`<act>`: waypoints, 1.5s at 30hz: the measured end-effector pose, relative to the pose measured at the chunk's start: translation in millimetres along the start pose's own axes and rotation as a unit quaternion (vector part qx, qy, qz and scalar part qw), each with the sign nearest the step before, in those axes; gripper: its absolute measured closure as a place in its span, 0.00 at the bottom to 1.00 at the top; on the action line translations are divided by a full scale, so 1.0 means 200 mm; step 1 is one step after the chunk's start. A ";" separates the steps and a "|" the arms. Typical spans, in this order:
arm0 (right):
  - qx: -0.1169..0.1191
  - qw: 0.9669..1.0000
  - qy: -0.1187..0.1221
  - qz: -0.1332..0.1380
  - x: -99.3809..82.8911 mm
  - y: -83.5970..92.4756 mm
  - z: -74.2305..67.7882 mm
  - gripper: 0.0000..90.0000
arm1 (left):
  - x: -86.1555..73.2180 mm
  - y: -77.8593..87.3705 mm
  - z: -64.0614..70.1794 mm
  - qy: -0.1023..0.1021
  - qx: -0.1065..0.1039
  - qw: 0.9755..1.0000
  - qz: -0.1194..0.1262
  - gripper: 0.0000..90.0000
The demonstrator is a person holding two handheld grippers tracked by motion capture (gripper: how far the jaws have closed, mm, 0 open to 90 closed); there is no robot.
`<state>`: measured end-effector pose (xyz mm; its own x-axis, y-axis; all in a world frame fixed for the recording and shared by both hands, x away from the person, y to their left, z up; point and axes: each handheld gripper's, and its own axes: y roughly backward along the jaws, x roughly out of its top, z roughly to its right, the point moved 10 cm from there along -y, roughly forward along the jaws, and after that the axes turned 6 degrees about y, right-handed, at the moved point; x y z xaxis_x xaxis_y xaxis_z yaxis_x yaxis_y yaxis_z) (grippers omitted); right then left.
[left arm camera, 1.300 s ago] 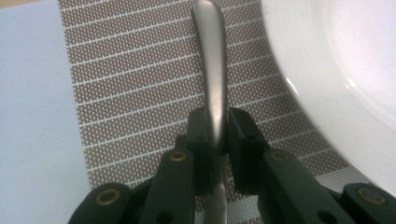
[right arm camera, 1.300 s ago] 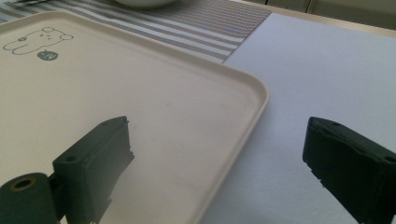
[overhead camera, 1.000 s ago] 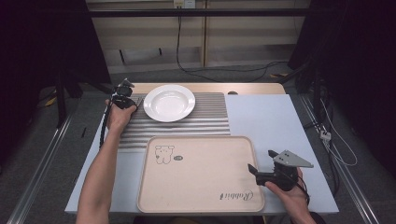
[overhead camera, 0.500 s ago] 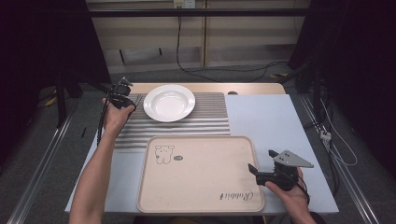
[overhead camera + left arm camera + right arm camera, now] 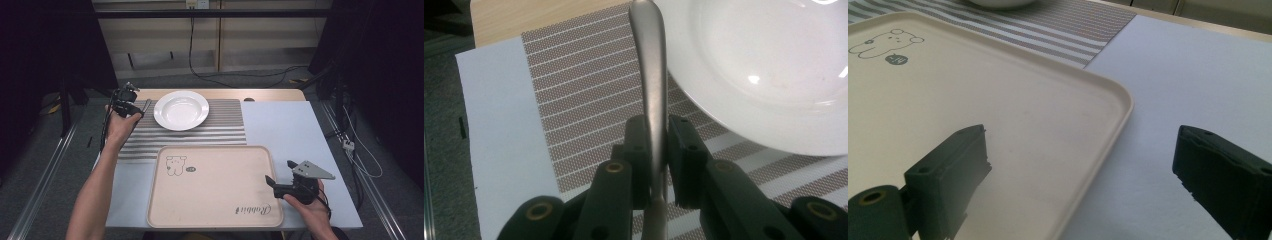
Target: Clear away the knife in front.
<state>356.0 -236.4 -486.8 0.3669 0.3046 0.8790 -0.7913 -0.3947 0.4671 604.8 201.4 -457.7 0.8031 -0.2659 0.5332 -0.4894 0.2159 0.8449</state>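
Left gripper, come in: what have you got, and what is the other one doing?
Left gripper shut on metal utensil handle, beside white plate. Right gripper open, empty, straddling tray edge. Nothing in the way.

Grey carpet floor [image 5: 60,165] surrounds the surface [image 5: 300,130]; beyond its far edge stands a pale wooden cabinet [image 5: 160,45], black cables [image 5: 235,76] trailing, dark curtains [image 5: 45,45] flanking.

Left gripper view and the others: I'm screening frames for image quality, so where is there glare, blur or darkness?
Left gripper view: small bright glints on the white round plate; the silver metal utensil handle reflects softly and blurs toward the top edge. Right gripper view: the near black gripper is soft, and the beige rectangular tray is evenly lit. High view: the table is well lit, the surroundings nearly black.
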 end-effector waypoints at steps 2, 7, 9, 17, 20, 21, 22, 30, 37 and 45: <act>-0.001 1.000 0.000 0.000 0.00 0.00 0.00 0.09 | -0.01 0.02 0.00 -0.002 0.001 1.000 0.002 0.89; -0.004 1.000 0.001 0.000 0.00 0.00 0.00 0.09 | -0.02 0.08 0.02 -0.006 -0.007 1.000 0.012 0.89; -0.004 1.000 0.002 0.000 0.00 0.00 0.00 0.09 | -0.03 0.09 0.02 -0.009 -0.008 1.000 0.012 0.89; -0.005 1.000 0.002 0.000 0.00 0.00 0.00 0.09 | -0.04 0.13 0.05 -0.017 -0.018 1.000 0.018 0.89; -0.007 1.000 0.000 -0.001 0.00 0.00 0.00 0.09 | -0.04 0.15 0.08 -0.020 -0.022 0.999 0.023 0.89; -0.006 1.000 0.001 0.000 0.00 0.00 0.00 0.09 | -0.03 0.16 0.08 -0.019 -0.022 0.999 0.024 0.89; -0.006 1.000 0.001 -0.001 0.00 0.00 0.00 0.09 | -0.03 0.16 0.09 -0.018 -0.024 0.999 0.025 0.89; -0.006 1.000 0.003 -0.001 0.00 0.00 0.00 0.09 | -0.05 0.18 0.15 -0.026 -0.038 0.999 0.028 0.89; -0.006 1.000 0.003 -0.001 0.00 0.00 0.00 0.09 | -0.08 0.20 0.19 -0.037 -0.045 0.998 0.030 0.89; -0.006 1.000 0.001 -0.002 0.00 -0.01 0.00 0.09 | -0.14 0.24 0.27 -0.052 -0.055 0.996 0.039 0.89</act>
<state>357.5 -236.7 -487.2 0.3695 0.3077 0.8768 -0.7956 -0.3828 0.4696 539.5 167.9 -430.3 0.7220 -0.3392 0.6031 -0.5040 0.3394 0.7942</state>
